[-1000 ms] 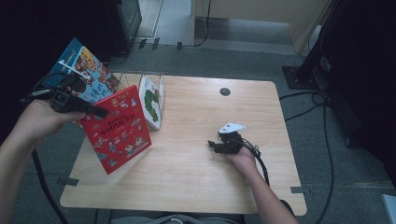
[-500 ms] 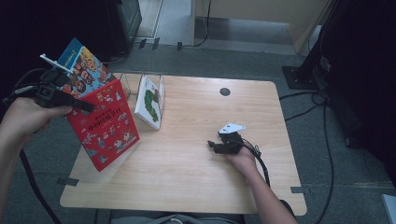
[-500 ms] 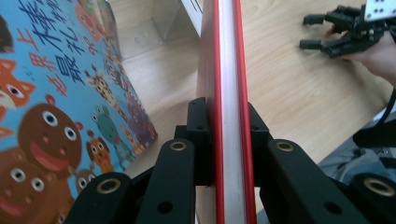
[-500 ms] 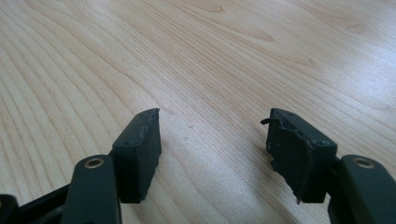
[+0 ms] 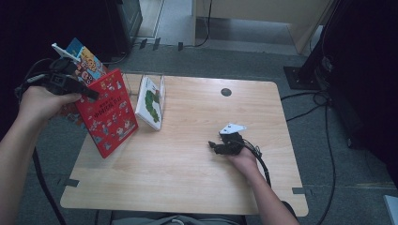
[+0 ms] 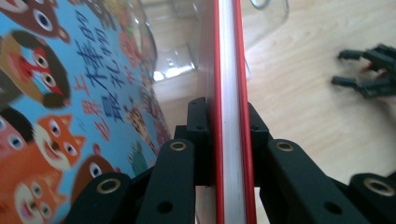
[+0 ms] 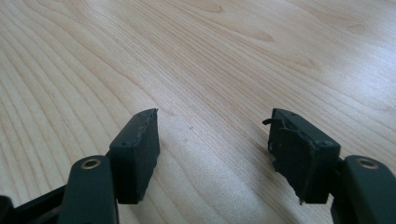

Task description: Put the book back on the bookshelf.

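A red picture book stands tilted over the table's left edge, with my left gripper shut on its top edge. In the left gripper view the pads clamp the book's red-and-white edge from both sides. Behind it, off the table, leans a blue animal book, which fills the left of the left gripper view. My right gripper rests on the table at centre right. Its jaws stand open over bare wood and have just been opening slightly further, with nothing between them.
A white book with a green caterpillar leans in a clear plastic holder at the back left of the wooden table. A round black grommet sits near the far edge. Cables and dark stands lie on the floor to the right.
My left hand has carried the red book leftward, away from the white book and out over the table's left edge. The right hand has stayed put.
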Motion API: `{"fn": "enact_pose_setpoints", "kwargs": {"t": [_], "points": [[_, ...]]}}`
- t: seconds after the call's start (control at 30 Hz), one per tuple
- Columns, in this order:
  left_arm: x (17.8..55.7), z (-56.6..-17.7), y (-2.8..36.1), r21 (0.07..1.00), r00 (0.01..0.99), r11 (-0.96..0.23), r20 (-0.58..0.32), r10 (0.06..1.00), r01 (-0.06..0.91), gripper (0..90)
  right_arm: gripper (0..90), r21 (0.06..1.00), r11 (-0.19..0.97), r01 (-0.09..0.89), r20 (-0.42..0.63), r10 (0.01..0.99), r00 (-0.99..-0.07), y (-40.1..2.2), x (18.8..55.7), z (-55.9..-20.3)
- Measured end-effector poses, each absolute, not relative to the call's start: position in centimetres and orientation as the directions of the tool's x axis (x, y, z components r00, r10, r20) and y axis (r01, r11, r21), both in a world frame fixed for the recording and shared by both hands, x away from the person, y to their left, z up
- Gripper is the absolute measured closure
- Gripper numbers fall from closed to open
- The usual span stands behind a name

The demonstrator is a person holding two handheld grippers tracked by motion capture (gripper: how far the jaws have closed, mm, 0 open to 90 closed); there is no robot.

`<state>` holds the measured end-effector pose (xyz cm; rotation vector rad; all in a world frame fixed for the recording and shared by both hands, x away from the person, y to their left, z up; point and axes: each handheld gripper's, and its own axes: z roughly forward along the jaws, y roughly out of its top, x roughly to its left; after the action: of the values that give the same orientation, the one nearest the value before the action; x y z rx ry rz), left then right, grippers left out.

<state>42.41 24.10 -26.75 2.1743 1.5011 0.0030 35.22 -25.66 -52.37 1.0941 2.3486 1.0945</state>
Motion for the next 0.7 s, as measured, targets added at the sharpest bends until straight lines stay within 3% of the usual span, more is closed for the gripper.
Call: {"fn": "enact_pose_setpoints", "kwargs": {"t": [0.7], "points": [[47.1, -25.6, 24.4, 0.443, 0.326, -0.177, -0.286, 0.901, 0.879, 80.0, 31.7, 0.756, 0.404, 0.515, 0.027, 0.767, -0.641, -25.3, 35.5, -52.4]]}}
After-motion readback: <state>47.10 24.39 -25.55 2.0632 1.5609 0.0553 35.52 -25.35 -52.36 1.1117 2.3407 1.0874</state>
